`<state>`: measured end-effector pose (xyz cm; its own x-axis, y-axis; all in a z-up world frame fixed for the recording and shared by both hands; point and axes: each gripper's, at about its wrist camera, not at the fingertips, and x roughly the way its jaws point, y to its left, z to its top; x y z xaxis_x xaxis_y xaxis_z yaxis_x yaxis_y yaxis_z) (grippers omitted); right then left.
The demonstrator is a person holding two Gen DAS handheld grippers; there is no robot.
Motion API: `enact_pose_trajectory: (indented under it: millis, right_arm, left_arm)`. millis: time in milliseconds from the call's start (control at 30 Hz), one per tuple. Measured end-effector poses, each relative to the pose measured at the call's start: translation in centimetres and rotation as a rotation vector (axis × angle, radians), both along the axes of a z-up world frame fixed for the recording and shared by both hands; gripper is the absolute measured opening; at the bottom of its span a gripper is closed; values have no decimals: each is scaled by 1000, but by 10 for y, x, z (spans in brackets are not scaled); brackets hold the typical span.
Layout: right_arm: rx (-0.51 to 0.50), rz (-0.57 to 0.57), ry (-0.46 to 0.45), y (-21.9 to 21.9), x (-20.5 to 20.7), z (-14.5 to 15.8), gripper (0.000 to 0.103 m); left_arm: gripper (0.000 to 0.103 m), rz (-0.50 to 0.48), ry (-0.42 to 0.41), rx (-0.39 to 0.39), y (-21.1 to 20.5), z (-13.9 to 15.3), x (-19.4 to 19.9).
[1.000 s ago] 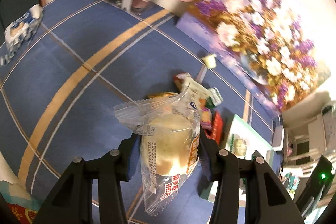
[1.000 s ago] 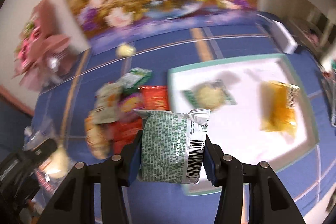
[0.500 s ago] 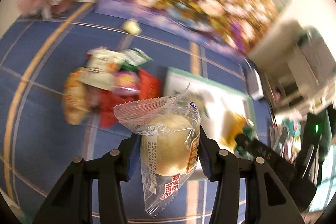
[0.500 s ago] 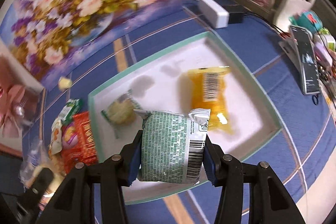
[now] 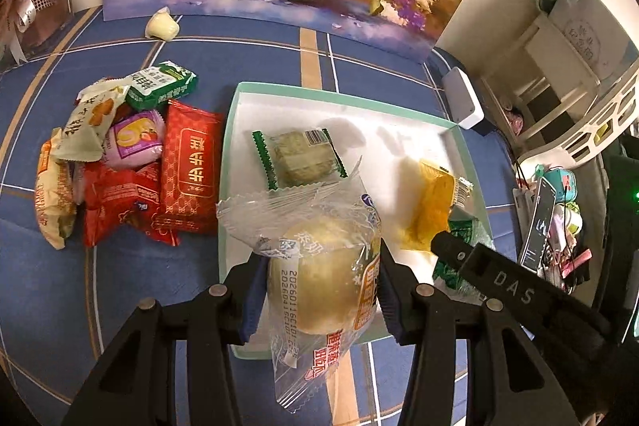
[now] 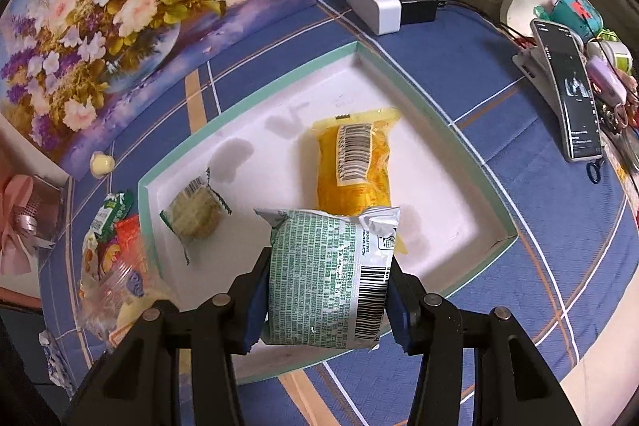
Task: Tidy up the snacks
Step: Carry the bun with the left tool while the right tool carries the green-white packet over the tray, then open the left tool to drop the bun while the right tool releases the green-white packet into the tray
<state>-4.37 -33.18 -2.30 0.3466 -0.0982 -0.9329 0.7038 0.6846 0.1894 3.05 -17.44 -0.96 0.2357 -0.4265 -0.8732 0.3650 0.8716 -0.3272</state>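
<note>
Both grippers clamped on snack packets above the tray.

Left wrist view, left to right: a pile of red, cream and green wrapped snacks (image 5: 131,162) lies at centre left; the shallow white tray with mint-green rim (image 5: 229,130) occupies the centre; the left gripper (image 5: 317,290) grips a clear-wrapped round bun (image 5: 319,278) at lower centre. Right wrist view: the right gripper (image 6: 327,300) grips a green-printed silver packet (image 6: 327,274) at lower centre.
</note>
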Motion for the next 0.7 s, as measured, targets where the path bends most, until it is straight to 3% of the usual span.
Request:
enact_pose_trajectory:
  millis: [133, 267, 400, 567, 600, 700]
  right_arm:
    - [-1, 11, 8, 2, 2, -1, 53]
    - [-2, 7, 3, 1, 1, 1, 54]
    - [-2, 13, 2, 2, 2, 2, 54]
    - [-17, 23, 6, 4, 4, 2, 54]
    - [-17, 26, 7, 4, 4, 1, 56]
    - [-25, 28, 3, 4, 6, -1, 82]
  left_arm:
    - [52, -4, 1, 8, -2, -2, 3]
    - [70, 24, -3, 20, 4, 2, 6]
    - [71, 39, -1, -4, 12, 7, 9]
    - [72, 80, -12, 31, 21, 8, 13]
    - [74, 88, -12, 41, 23, 7, 14]
    - [86, 139, -15, 102, 32, 4, 18]
